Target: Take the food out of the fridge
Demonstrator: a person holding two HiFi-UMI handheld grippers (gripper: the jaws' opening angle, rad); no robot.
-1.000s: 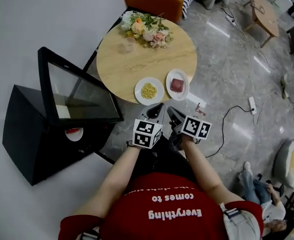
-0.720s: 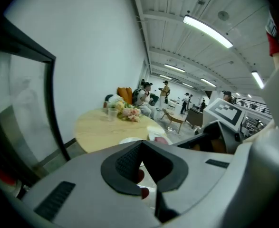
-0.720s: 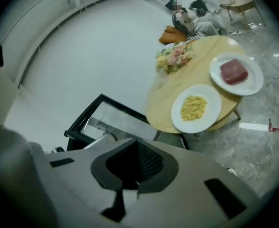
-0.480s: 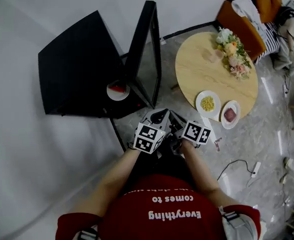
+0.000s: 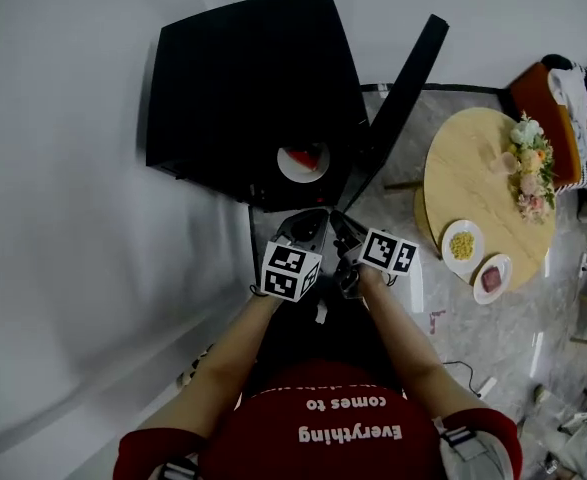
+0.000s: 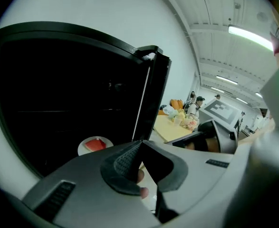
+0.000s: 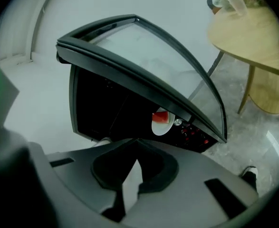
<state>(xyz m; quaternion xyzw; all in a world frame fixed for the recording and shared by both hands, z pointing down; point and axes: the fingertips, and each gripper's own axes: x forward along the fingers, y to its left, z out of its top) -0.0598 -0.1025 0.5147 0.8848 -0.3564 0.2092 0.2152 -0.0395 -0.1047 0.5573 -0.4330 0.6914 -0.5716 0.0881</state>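
A white plate with a red slice of food (image 5: 303, 161) sits low inside the black fridge (image 5: 243, 78), whose glass door (image 5: 405, 93) stands open to the right. The plate (image 6: 95, 145) also shows in the left gripper view, and as a plate (image 7: 161, 121) under the door's edge in the right gripper view. My left gripper (image 5: 308, 226) and right gripper (image 5: 345, 230) are side by side just in front of the fridge opening, short of the plate. Both are shut and hold nothing; the tips meet on the left gripper (image 6: 140, 143) and right gripper (image 7: 137, 141).
A round wooden table (image 5: 473, 168) stands right of the fridge door, with a plate of yellow corn (image 5: 462, 245), a plate of red meat (image 5: 492, 277) and a bunch of flowers (image 5: 529, 178). White wall lies to the left, and an orange sofa (image 5: 533, 83) sits behind the table.
The person has turned from the table toward the fridge, which has swung from the left edge to straight ahead. Both grippers stayed together, shut, in front of the body.
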